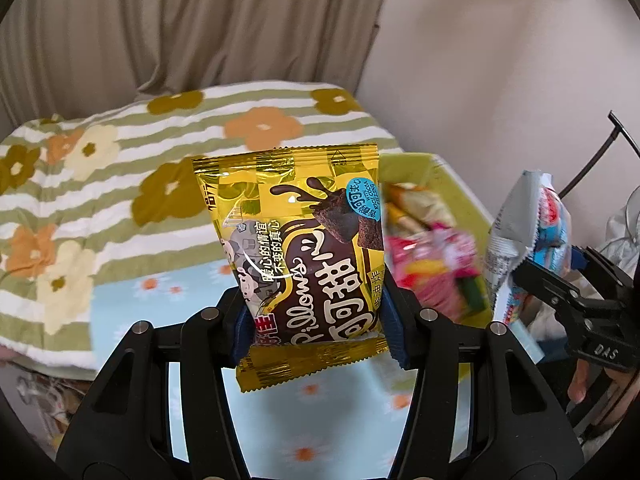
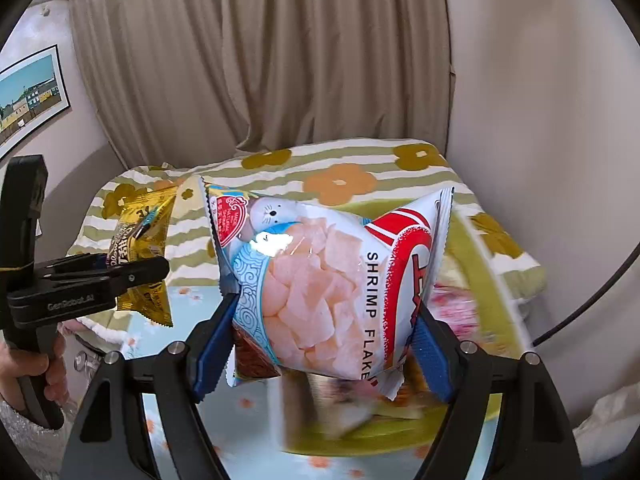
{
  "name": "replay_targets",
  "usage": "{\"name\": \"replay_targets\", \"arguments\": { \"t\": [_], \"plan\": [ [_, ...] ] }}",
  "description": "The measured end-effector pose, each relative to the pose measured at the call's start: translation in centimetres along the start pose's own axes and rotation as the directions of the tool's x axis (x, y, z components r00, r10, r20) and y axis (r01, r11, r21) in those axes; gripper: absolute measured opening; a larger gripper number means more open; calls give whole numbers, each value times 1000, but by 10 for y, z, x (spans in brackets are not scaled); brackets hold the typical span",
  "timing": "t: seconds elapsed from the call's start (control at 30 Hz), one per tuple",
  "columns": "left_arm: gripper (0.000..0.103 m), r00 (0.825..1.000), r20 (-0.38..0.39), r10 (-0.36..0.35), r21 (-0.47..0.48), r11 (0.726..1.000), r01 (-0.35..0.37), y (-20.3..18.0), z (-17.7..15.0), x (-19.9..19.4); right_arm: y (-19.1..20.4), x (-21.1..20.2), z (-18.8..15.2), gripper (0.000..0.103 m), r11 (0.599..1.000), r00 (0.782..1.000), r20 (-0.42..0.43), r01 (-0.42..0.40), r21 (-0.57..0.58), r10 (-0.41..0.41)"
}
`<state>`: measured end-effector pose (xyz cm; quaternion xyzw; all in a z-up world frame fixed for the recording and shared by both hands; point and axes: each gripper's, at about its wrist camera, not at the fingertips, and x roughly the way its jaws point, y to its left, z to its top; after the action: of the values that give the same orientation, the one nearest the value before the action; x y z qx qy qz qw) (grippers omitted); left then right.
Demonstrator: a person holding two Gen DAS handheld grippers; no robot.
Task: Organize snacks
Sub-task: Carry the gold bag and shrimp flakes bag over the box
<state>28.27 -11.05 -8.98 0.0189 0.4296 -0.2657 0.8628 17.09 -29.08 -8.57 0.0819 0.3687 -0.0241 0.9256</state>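
A gold and brown chocolate pillow snack bag (image 1: 296,240) stands upright in my left gripper (image 1: 316,320), whose blue pads press on its lower sides. My right gripper (image 2: 324,340) is shut on a puffy white shrimp flakes bag (image 2: 332,288) and holds it by its lower corners. Both bags hang in the air above the light blue flowered cloth (image 1: 320,420). Each gripper also shows in the other view: the right gripper (image 1: 532,280) with the shrimp bag (image 1: 520,232) at the right, the left gripper (image 2: 156,270) with the gold bag (image 2: 144,240) at the left.
A green bin (image 1: 460,176) with several colourful snack packs (image 1: 432,248) sits below and right of the bags; its rim (image 2: 492,280) shows behind the shrimp bag. A striped flowered blanket (image 1: 120,168) lies behind, with beige curtains (image 2: 260,60) and a wall beyond. A hand (image 2: 24,372) holds the left gripper's handle.
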Motion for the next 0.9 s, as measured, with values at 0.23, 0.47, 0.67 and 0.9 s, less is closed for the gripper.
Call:
{"name": "replay_targets", "arguments": {
  "t": [0.23,0.47,0.67,0.9],
  "plan": [
    [49,997,-37,-64,-31,998,63,-91,-1,36,-74,-4,5,76,1000,999,-44,-9,-1,9],
    [49,989,-126,-75,-23,997,73,-146,-12,73,-116,1,-3,76,999,996,-87,-28,27,31],
    [58,990,-124,-64,75,994,74,-176,-15,82,-130,2,-11,76,998,994,-102,-21,57,27],
    [102,990,-143,-17,59,998,26,-160,-22,81,-138,9,-10,77,997,991,-125,-28,73,37]
  ]
}}
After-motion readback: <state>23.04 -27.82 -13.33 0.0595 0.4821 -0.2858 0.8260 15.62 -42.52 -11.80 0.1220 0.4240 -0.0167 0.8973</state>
